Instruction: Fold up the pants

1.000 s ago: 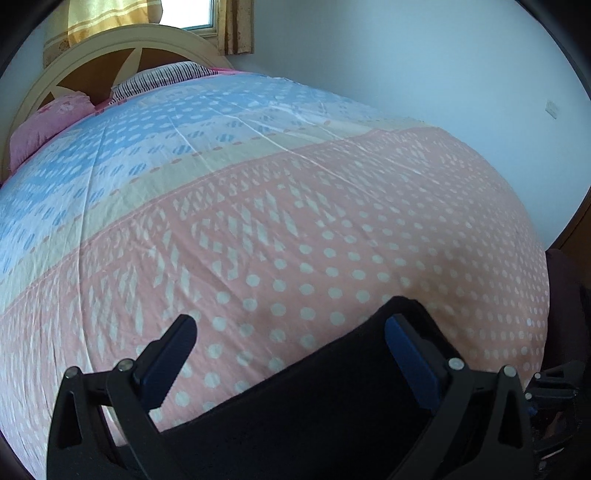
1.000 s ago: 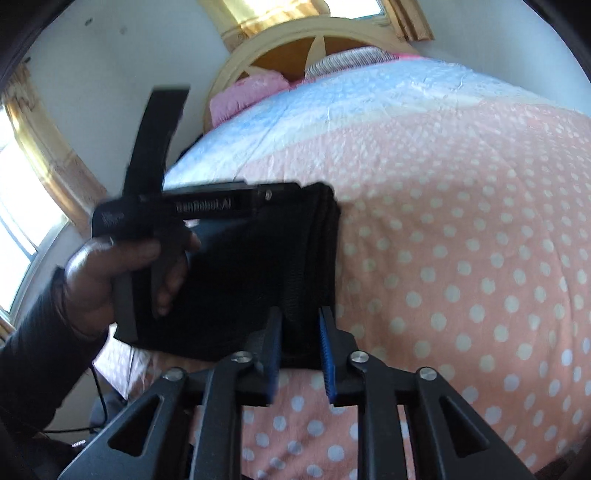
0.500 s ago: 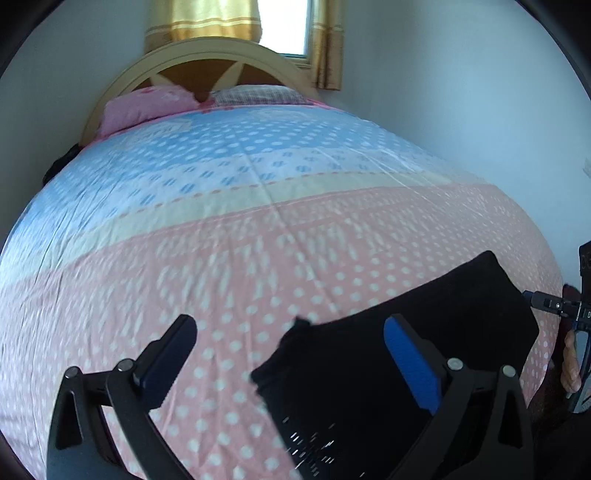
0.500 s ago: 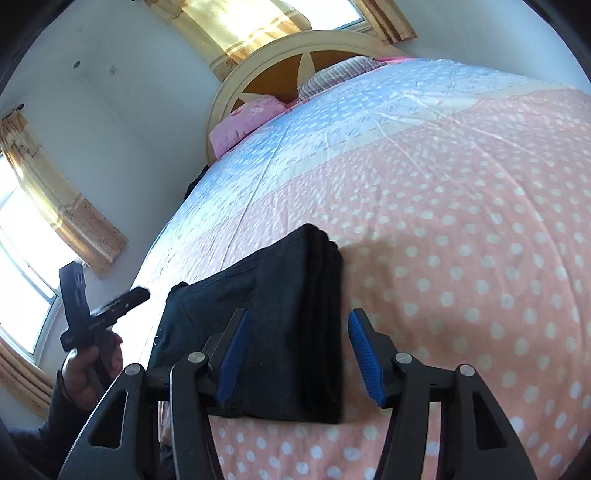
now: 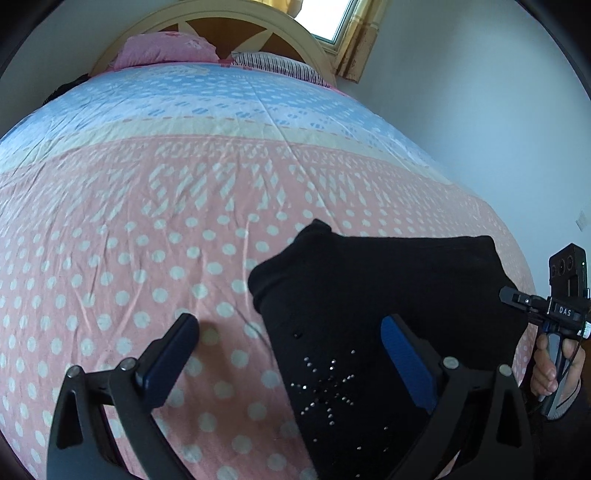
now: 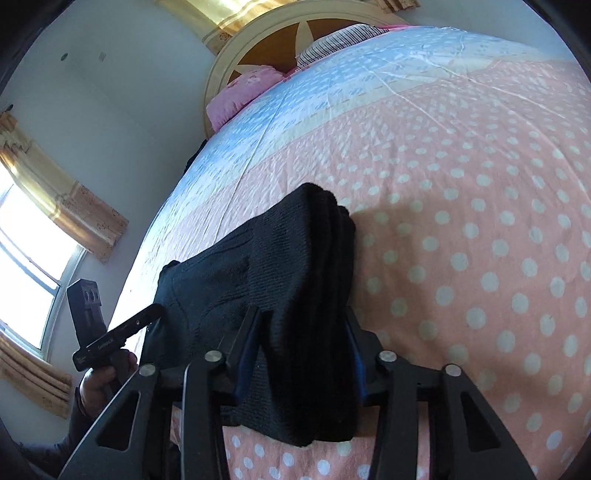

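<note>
The black pants (image 5: 369, 295) lie folded into a thick stack near the foot edge of the bed; small rhinestones show on the cloth. In the right wrist view the pants (image 6: 280, 280) rise between the fingers. My left gripper (image 5: 291, 354) is open and empty, one finger over the bedspread, the other over the pants. My right gripper (image 6: 301, 354) has its jaws around the folded edge of the stack, with cloth between the blue pads. The right gripper's body (image 5: 561, 314) shows at the far right of the left wrist view, and the left gripper's body (image 6: 107, 332) at the lower left of the right wrist view.
The bed has a pink polka-dot and blue bedspread (image 5: 184, 221). A pink pillow (image 5: 166, 51) and a striped pillow (image 5: 277, 64) lie against the cream headboard (image 6: 295, 26). Walls stand close on both sides, with curtained windows (image 6: 33, 236).
My right gripper has closed in from wide open onto the folded edge of the pants. My left gripper has drawn back and turned, staying open.
</note>
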A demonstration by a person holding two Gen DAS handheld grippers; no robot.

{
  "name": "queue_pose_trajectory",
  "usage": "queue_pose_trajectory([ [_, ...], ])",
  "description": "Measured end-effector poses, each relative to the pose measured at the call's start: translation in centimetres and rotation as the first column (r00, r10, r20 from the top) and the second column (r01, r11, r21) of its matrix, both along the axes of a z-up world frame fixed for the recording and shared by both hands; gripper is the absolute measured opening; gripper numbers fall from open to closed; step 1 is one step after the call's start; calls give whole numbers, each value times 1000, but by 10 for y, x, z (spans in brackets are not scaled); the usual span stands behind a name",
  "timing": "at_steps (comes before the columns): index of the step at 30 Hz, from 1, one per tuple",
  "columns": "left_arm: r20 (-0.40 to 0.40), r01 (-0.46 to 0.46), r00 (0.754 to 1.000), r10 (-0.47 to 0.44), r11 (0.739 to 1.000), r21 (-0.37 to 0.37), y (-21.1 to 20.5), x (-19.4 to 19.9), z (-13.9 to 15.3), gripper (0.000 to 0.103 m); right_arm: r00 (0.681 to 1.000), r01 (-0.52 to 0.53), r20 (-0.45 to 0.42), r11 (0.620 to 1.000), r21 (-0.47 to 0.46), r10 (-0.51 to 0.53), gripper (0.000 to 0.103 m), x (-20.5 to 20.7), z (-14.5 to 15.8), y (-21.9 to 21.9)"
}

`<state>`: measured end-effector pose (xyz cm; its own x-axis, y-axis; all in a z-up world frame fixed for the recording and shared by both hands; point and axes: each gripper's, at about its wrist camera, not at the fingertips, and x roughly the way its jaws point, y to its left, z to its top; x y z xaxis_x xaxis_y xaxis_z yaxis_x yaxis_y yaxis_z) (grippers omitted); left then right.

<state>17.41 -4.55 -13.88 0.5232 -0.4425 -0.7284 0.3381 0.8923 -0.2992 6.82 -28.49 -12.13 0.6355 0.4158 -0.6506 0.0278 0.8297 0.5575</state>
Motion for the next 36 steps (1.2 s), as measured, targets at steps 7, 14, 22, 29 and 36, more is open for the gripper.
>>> queue_pose_trajectory([
  [7, -20, 41, 999, -42, 998, -54, -1, -8, 3, 50, 999, -8, 50, 996, -94, 13, 31, -8, 15, 21],
  [14, 49, 35, 998, -34, 999, -12, 0, -20, 17, 15, 994, -15, 107, 982, -190, 36, 29, -11, 43, 39],
  [22, 117, 22, 993, -21, 1000, -11, 20, -34, 44, 13, 985, -81, 128, 966, -245, 115, 27, 11, 70, 67],
  [29, 157, -42, 987, 40, 999, 7, 60, -37, 61, 13, 969, -182, 112, 946, -269, 219, 27, 55, 72, 112],
  [36, 185, -143, 974, 134, 989, 36, 111, -32, 71, 13, 934, -287, 131, 918, -274, 331, 27, 103, 77, 170],
])
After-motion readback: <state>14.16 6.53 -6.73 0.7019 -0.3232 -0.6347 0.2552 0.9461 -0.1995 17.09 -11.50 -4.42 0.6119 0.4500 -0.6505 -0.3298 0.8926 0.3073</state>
